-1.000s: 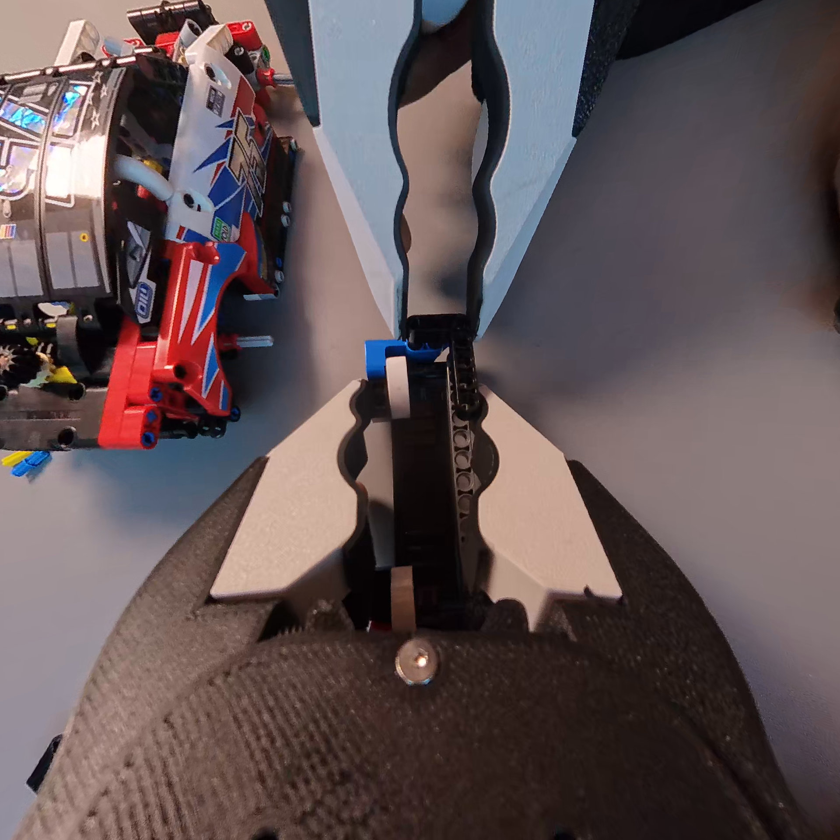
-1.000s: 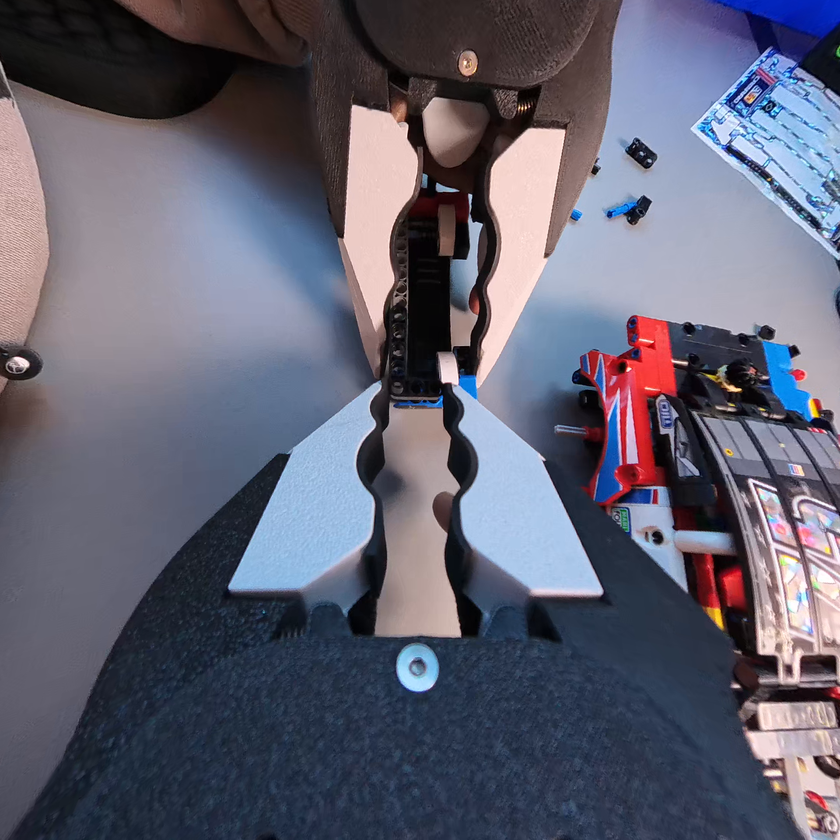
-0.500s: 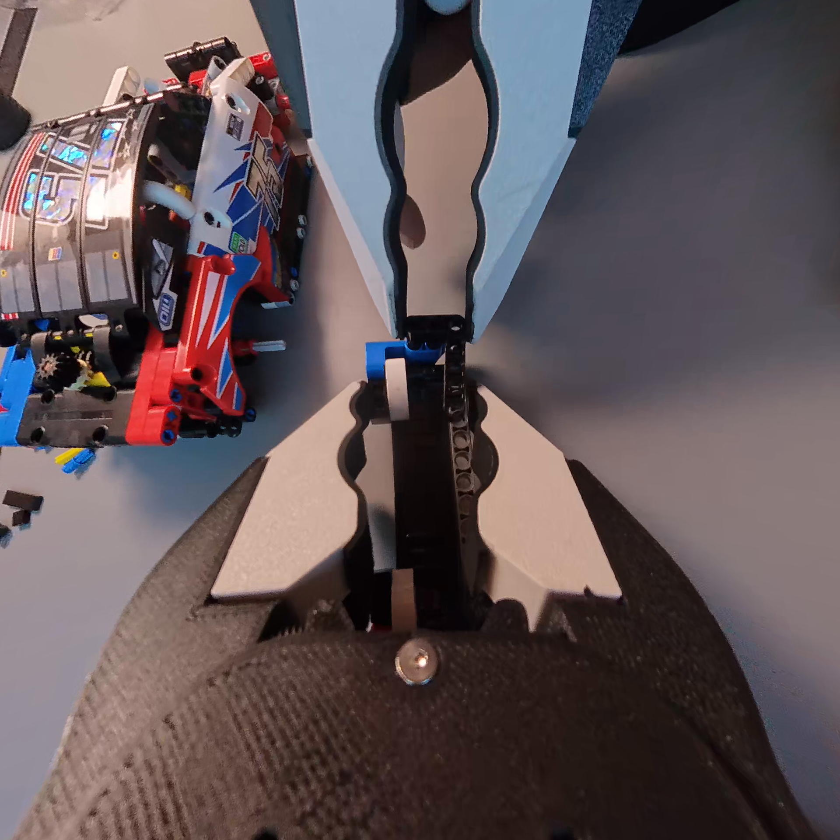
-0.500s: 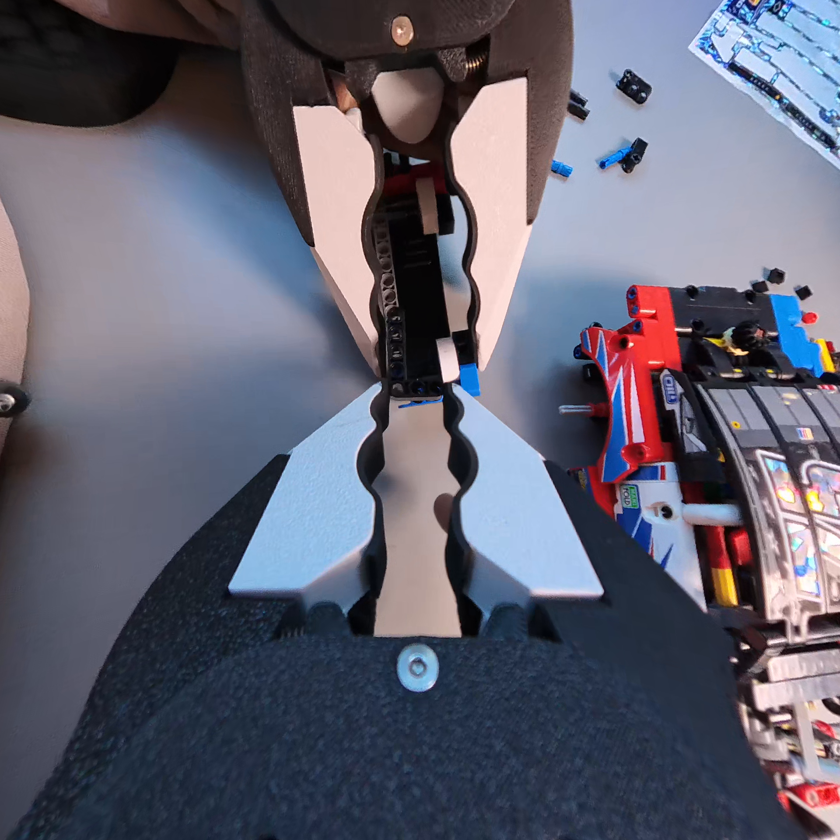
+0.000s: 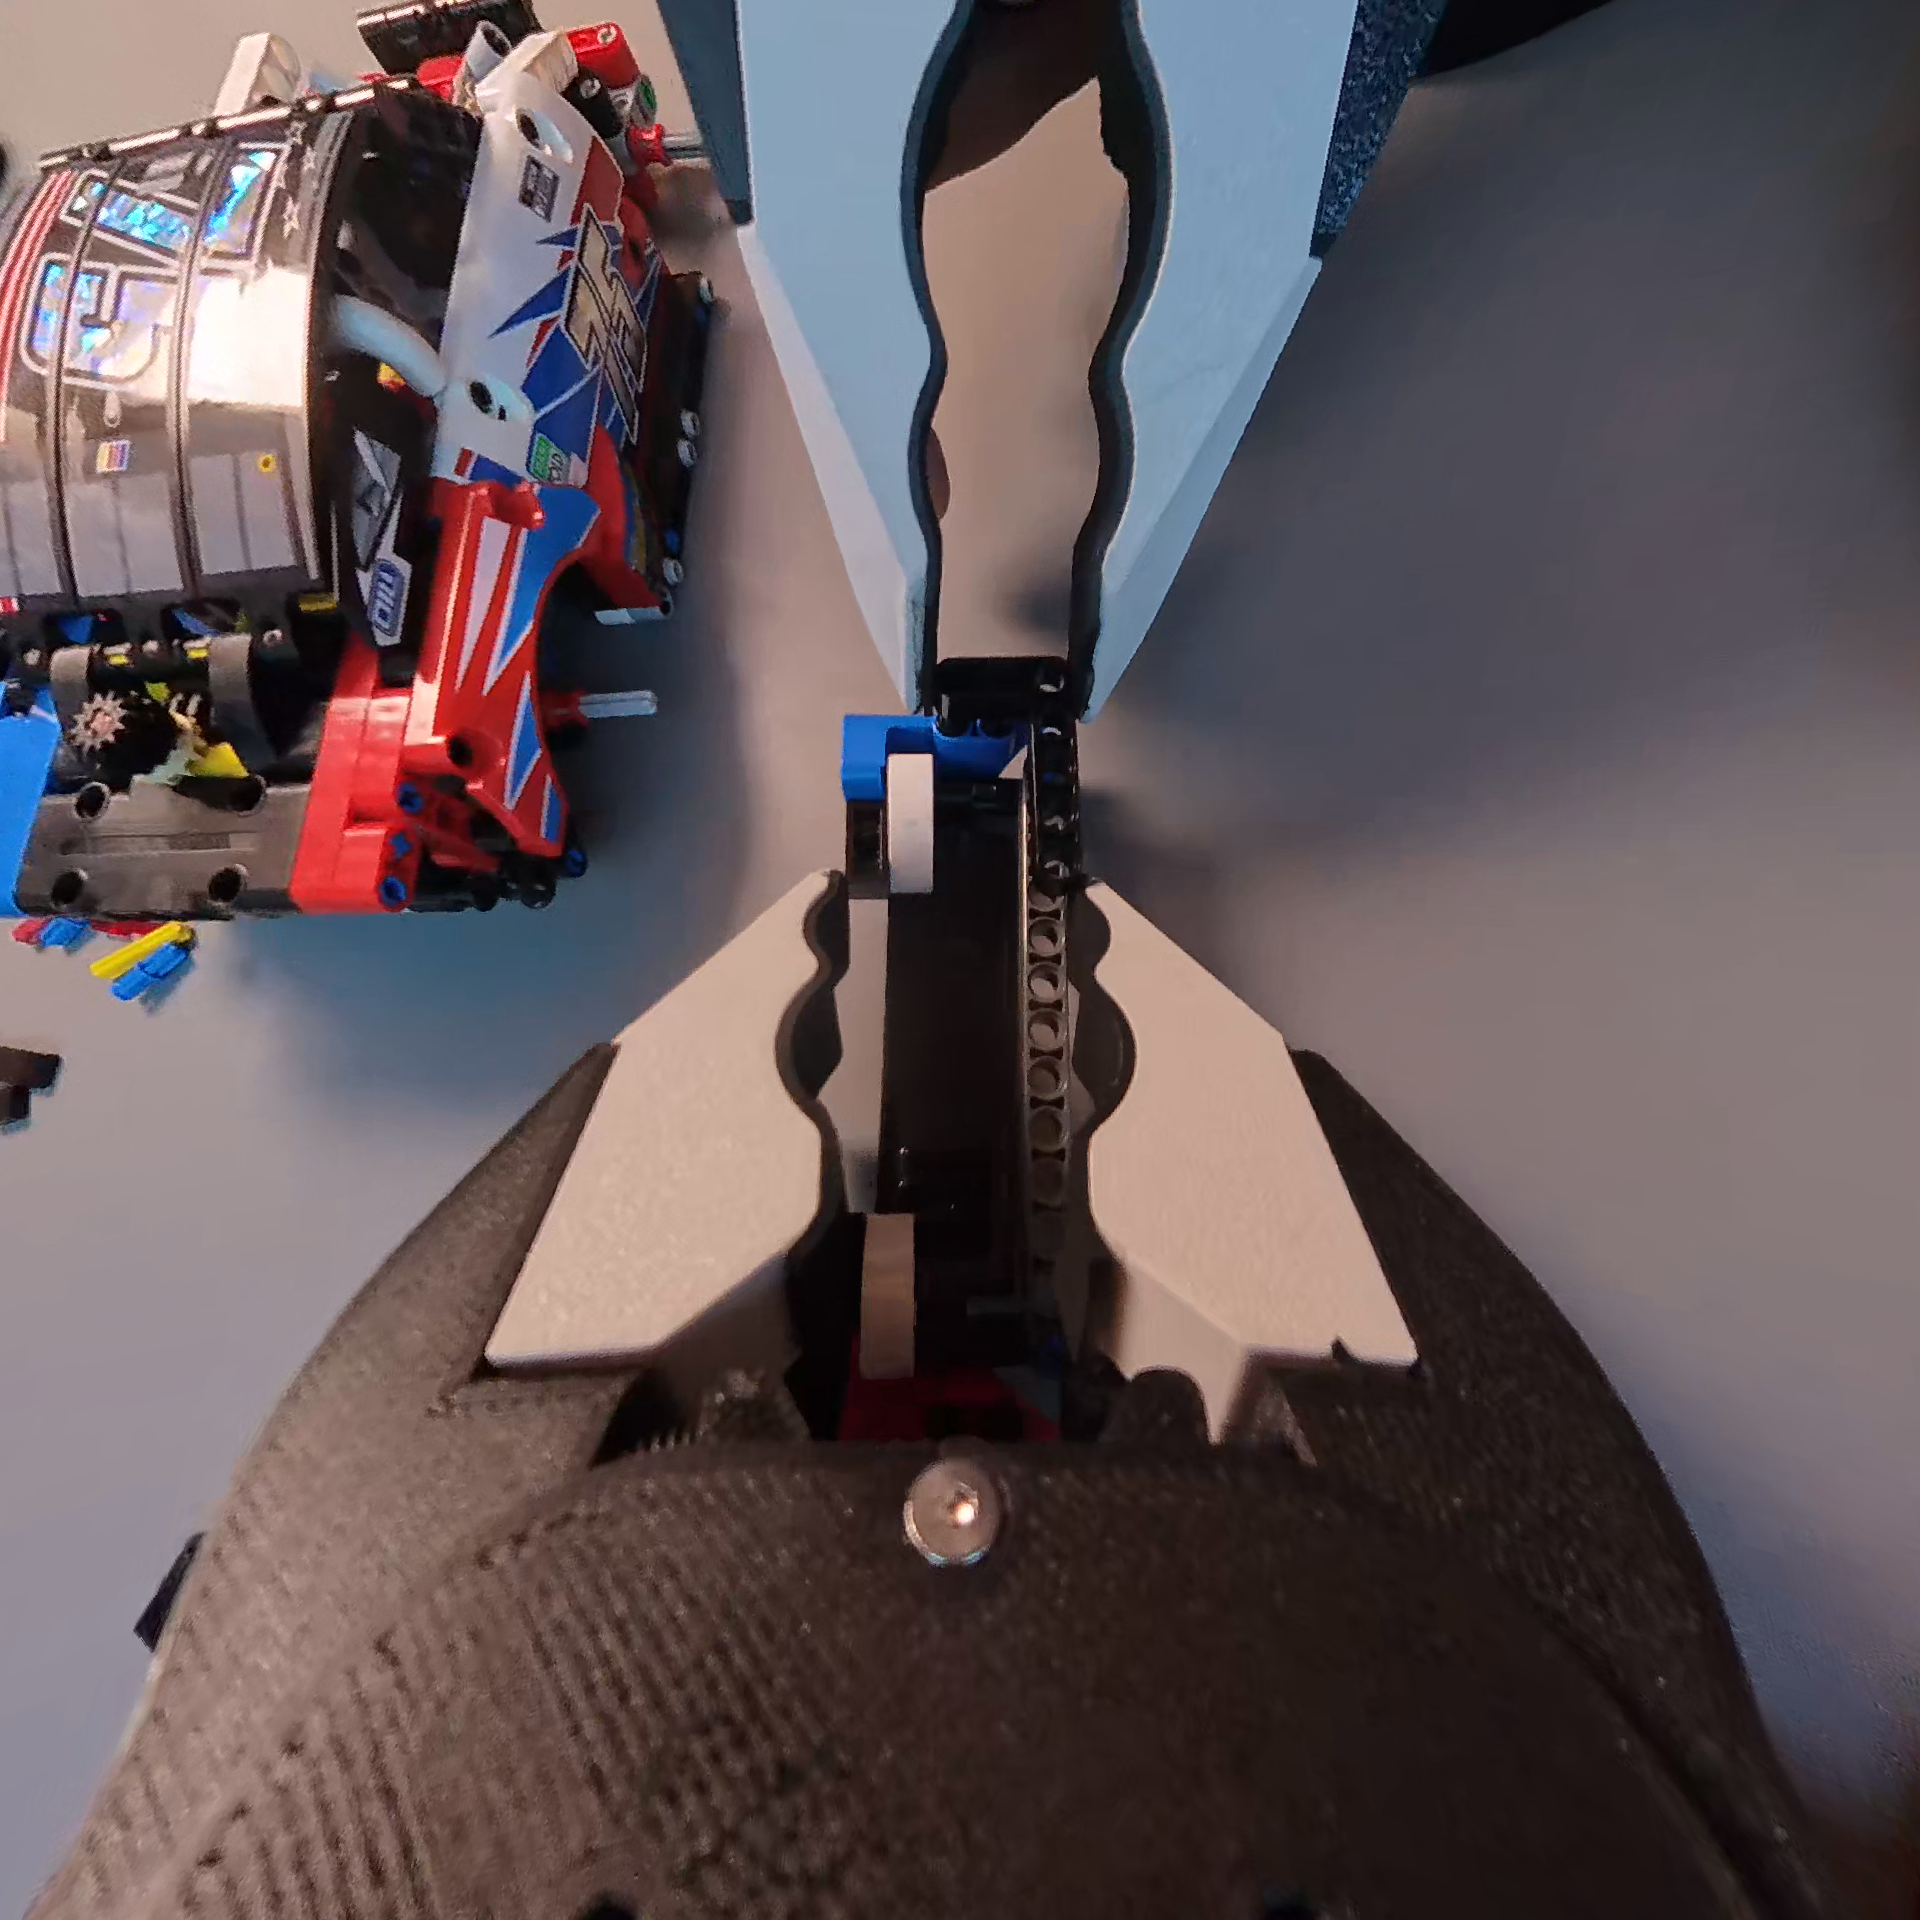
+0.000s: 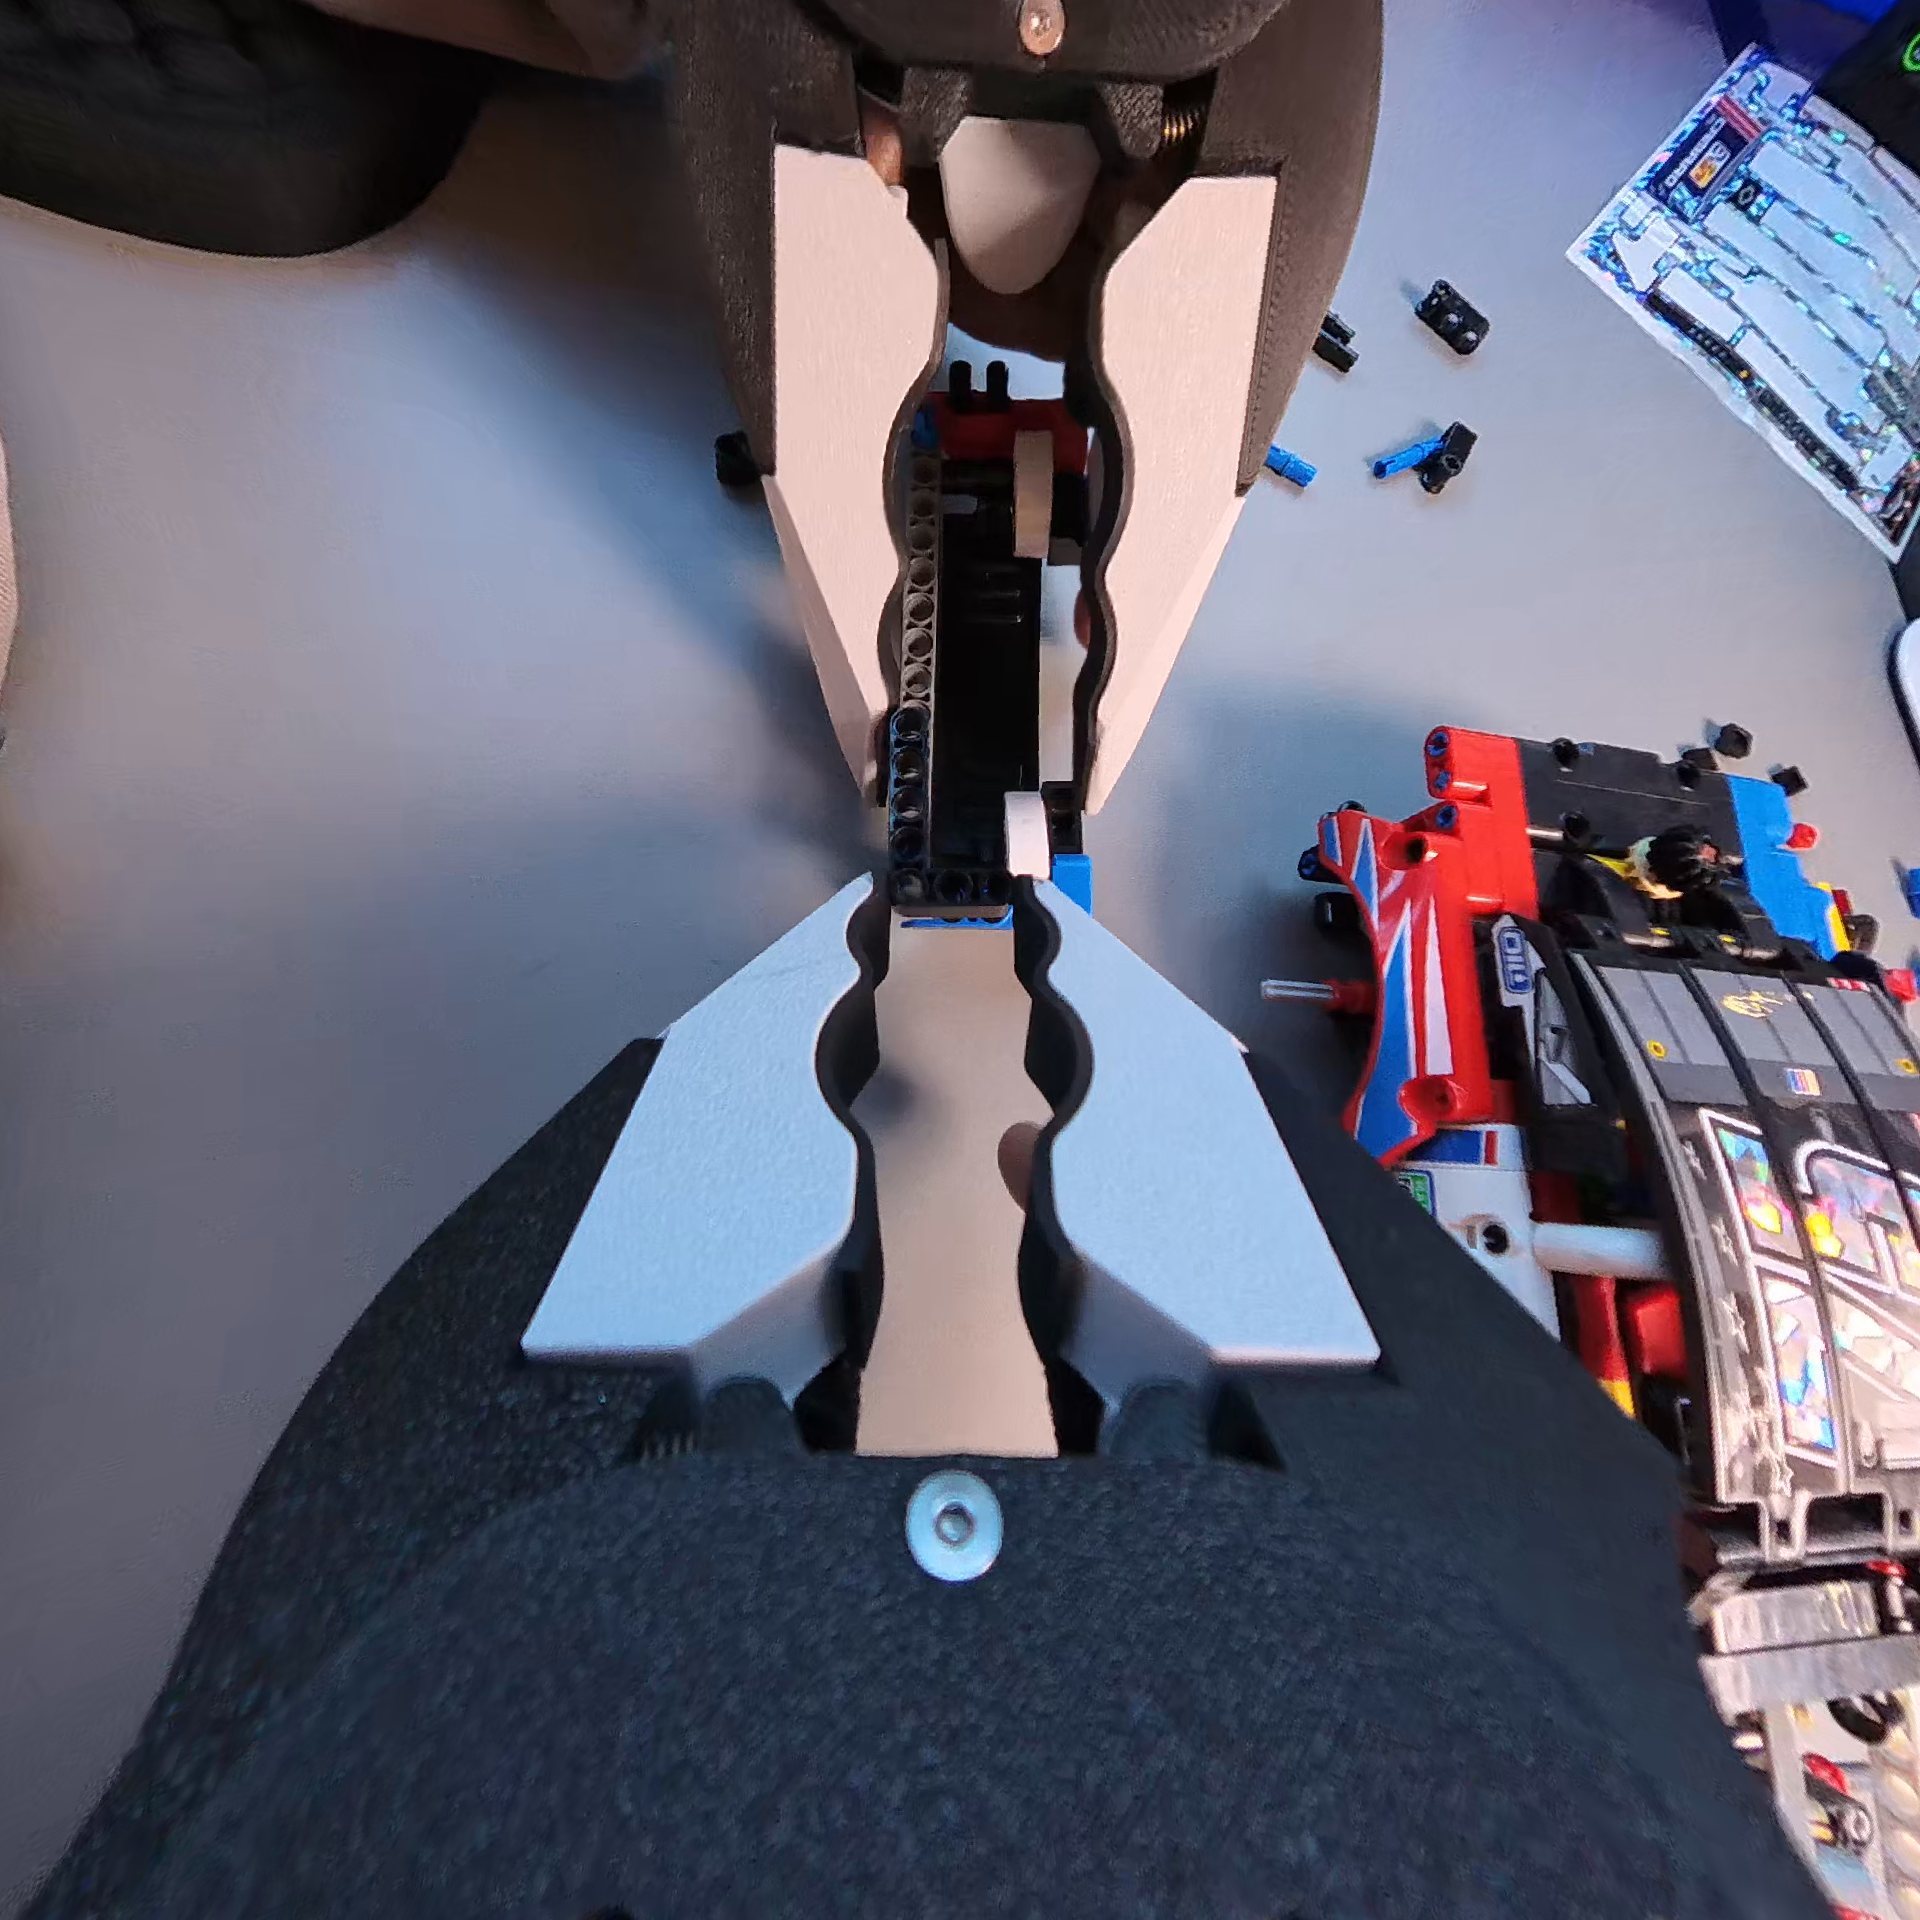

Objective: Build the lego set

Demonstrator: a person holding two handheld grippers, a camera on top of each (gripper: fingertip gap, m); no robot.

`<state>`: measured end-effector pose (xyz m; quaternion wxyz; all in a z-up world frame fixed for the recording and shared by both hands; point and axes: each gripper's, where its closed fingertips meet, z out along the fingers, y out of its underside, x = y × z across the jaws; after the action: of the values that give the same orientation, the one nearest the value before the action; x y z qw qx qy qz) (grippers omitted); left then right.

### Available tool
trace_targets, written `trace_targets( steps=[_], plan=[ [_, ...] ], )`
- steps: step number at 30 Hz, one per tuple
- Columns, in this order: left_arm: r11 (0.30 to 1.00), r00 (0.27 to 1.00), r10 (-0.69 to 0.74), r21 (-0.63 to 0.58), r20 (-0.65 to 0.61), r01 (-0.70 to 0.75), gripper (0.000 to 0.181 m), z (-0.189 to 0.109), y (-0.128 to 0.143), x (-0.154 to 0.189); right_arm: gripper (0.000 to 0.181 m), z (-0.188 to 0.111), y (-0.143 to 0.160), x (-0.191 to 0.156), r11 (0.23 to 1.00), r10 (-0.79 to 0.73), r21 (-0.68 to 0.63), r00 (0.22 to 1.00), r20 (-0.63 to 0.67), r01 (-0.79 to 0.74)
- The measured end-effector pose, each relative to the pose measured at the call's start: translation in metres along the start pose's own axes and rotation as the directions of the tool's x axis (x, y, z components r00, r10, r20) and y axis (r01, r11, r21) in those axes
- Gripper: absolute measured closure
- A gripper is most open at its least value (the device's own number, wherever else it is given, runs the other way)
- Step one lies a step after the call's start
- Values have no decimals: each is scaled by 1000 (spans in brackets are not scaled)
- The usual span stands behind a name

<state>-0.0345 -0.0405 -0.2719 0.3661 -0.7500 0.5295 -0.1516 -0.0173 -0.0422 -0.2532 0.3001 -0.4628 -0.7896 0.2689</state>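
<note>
A long black Lego sub-assembly (image 5: 961, 1039) with a holed beam, a white piece and a blue end piece is held between both grippers over the grey table. My left gripper (image 5: 961, 894) is shut on its sides along most of its length. My right gripper (image 5: 1003, 696) comes from the far side and pinches the sub-assembly's far black end. In the right wrist view the right gripper (image 6: 951, 899) grips the near end of the sub-assembly (image 6: 977, 727), and the left gripper (image 6: 982, 790) faces it. The partly built red, blue and white Lego car (image 5: 416, 520) lies to the left.
The car (image 6: 1662, 1143) lies right of the grippers in the right wrist view. Loose black and blue pins (image 6: 1423, 457) and a shiny sticker sheet (image 6: 1787, 260) lie beyond it. Yellow and blue pins (image 5: 140, 961) lie by the car's near end.
Both grippers keep their hold. The gap between their tips has widened a little, and the sub-assembly sticks out slightly farther from the left gripper. The car has shifted in both views.
</note>
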Motion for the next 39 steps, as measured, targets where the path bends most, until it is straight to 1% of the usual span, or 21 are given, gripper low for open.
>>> trace_targets(
  steps=[1,4,7,15,21,27,31,36,39],
  plan=[
    [1000,1000,-4,8,-3,4,141,0,0,0,161,0,0,0,1000,-5,3,1000,0,5],
    [1000,1000,-2,24,-7,2,141,0,0,0,160,0,0,0,999,-34,18,999,4,34],
    [999,1000,3,43,-12,-3,141,0,0,0,160,0,-1,0,998,-29,62,999,34,26],
    [996,1000,0,94,-18,1,141,1,-2,1,160,-2,-1,-2,988,16,152,994,106,-32],
    [994,999,44,104,-3,-43,141,1,-1,2,160,-4,1,-4,985,23,168,995,95,-39],
    [995,1000,28,100,-10,-26,141,1,-1,2,160,-2,0,-3,993,-19,120,999,40,14],
    [995,1000,23,98,-9,-22,141,1,0,2,160,-1,0,-3,997,-2,82,1000,1,2],
    [995,1000,23,98,-10,-22,141,1,0,2,160,-1,2,-3,998,-17,57,1000,-17,18],
    [995,1000,22,98,-9,-21,141,1,0,2,160,-1,2,-3,999,-16,36,1000,-4,16]
  ],
)
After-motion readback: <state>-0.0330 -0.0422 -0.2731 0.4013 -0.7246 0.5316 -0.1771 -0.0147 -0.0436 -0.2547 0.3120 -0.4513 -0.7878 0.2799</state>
